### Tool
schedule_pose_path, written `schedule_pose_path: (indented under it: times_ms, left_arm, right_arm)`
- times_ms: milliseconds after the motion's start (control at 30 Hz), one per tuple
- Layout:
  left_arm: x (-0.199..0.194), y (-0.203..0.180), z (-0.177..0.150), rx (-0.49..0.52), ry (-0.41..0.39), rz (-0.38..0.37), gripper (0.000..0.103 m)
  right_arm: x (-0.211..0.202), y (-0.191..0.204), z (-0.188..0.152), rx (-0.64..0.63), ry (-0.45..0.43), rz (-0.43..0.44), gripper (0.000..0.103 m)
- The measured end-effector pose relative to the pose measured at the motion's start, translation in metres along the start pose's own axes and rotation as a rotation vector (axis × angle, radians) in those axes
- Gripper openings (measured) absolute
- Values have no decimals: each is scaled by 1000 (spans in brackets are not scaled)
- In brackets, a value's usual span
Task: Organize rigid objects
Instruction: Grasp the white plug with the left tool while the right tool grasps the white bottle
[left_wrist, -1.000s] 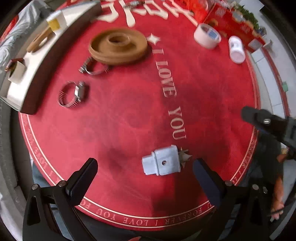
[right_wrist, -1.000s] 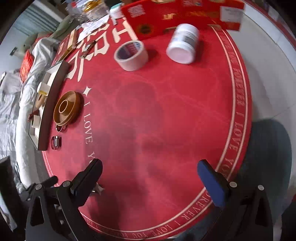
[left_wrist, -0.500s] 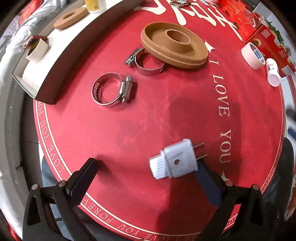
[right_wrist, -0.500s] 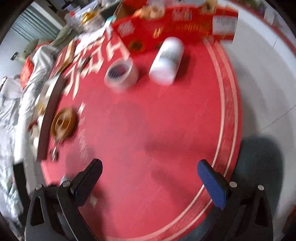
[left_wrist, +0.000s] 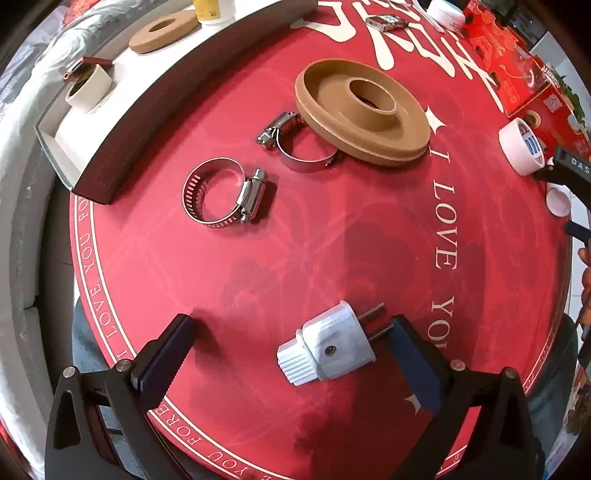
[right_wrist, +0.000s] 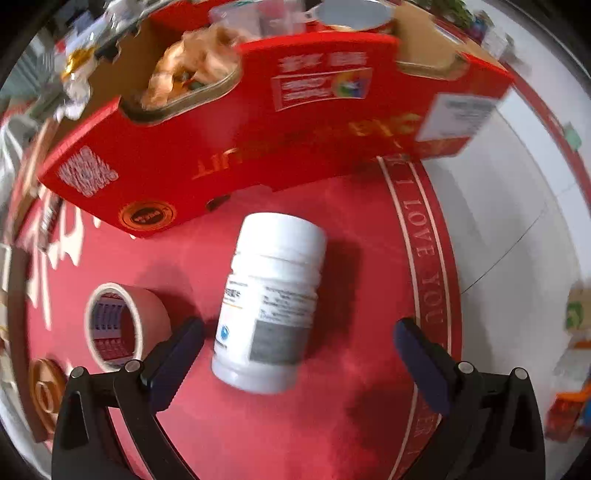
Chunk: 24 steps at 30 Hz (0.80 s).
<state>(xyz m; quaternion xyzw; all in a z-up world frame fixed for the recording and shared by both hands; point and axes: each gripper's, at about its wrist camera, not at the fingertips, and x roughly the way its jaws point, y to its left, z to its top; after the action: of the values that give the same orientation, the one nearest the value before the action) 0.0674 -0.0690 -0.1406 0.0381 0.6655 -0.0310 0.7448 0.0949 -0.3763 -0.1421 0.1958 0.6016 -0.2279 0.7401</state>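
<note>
1. Hovering low, the left gripper (left_wrist: 291, 354) has its fingers spread wide and nothing held; the white plug (left_wrist: 327, 349) lies on the red mat (left_wrist: 332, 236) between them, hard up toward the right-hand finger, prongs almost touching its pad.
2. Over on the other side, the right gripper (right_wrist: 297, 349) is wide too and empty, with the white bottle (right_wrist: 269, 314) lying on its side in the gap, nearer the left-hand finger, cap pointing away.
3. Just outside that left-hand finger sits the roll of tape (right_wrist: 118, 326), on its edge, close to the bottle but apart from it.
4. Ahead of the left fingers now: a slotted hose clamp (left_wrist: 221, 192) lies loose on the mat, and a second, plainer clamp (left_wrist: 299, 146) beyond it, tucked against the rim of the brown flanged disc (left_wrist: 364, 110).
5. Further out and to the left, the white tray (left_wrist: 99, 136) already holds a small tape roll (left_wrist: 88, 88), a flat brown ring (left_wrist: 162, 31) and what looks like a yellow-labelled container, cut off by the frame edge.
6. Beyond the bottle, a red carton (right_wrist: 266, 144) closes off the far side.
7. My read: early going. A few pieces are in the tray, but the plug, bottle, tape, both clamps and the disc all remain out on the mat, and both grippers look set for a pick not yet made.
</note>
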Motion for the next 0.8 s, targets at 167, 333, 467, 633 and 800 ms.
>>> schedule_pose_path:
  times_ms: [167, 333, 467, 633, 800]
  left_arm:
    - [-1, -4, 1, -35, 6, 4, 103]
    - [0, -4, -4, 0, 11, -3, 93]
    - [-15, -13, -15, 100, -16, -22, 48]
    - [-19, 1, -22, 61, -11, -76, 48]
    - [-35, 19, -22, 26, -67, -78, 48]
  right_arm:
    - [2, 11, 3, -42, -28, 9, 103]
    - [-4, 17, 1, -99, -33, 21, 60]
    - [-12, 14, -6, -105, -31, 41, 41]
    - [-27, 1, -49, -87, 12, 135, 41]
    - [-52, 6, -106, -115, 26, 221, 41]
